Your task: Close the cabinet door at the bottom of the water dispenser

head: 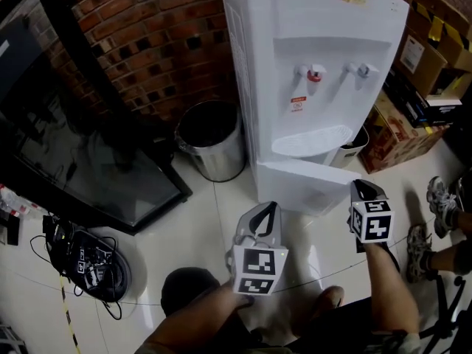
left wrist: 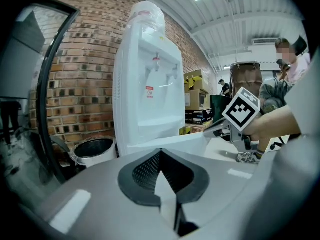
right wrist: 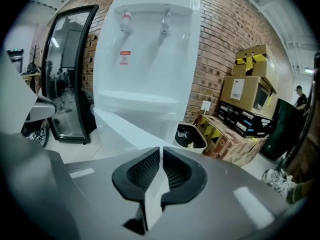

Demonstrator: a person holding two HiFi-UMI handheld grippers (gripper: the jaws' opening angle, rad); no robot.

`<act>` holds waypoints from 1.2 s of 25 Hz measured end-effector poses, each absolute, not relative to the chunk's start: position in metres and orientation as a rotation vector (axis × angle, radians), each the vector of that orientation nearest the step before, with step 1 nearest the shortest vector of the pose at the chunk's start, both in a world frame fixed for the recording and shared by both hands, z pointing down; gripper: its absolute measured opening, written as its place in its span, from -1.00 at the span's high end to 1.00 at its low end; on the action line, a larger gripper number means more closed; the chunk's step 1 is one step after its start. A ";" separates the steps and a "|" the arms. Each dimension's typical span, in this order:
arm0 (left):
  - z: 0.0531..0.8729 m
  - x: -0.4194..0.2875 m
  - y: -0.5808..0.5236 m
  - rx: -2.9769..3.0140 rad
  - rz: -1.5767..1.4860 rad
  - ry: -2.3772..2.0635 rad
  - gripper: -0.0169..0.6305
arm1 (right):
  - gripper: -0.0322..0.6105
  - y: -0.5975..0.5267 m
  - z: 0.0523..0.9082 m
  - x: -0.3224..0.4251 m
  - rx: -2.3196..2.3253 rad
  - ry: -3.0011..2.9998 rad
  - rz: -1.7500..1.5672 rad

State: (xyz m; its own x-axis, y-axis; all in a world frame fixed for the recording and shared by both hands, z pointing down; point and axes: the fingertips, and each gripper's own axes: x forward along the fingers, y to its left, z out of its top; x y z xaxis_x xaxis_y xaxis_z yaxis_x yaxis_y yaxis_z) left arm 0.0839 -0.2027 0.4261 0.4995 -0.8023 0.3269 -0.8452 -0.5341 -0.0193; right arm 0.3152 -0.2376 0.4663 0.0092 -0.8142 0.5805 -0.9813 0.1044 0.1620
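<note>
The white water dispenser [head: 317, 65] stands against the brick wall. Its bottom cabinet door [head: 306, 177] hangs open, swung out toward me. My right gripper [head: 359, 186] is shut and empty, with its tip at the door's free edge, as the left gripper view also shows for the right gripper [left wrist: 216, 129] and the door [left wrist: 167, 143]. In the right gripper view the shut jaws [right wrist: 160, 150] point at the door panel [right wrist: 122, 129]. My left gripper [head: 270, 209] hangs in front of the door, a little short of it, with its jaws [left wrist: 160, 152] shut on nothing.
A steel bin [head: 212, 139] stands left of the dispenser, and a small bin [head: 354, 144] and stacked cardboard boxes [head: 420, 72] right of it. A black-framed glass panel [head: 88, 146] leans at the left, with a cable pile [head: 92, 265] on the floor. A person's shoes [head: 441, 198] are at the right.
</note>
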 end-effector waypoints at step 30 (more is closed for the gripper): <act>0.413 0.031 -0.216 2.532 0.434 -1.557 0.95 | 0.90 -0.343 0.468 0.349 2.105 -1.913 0.531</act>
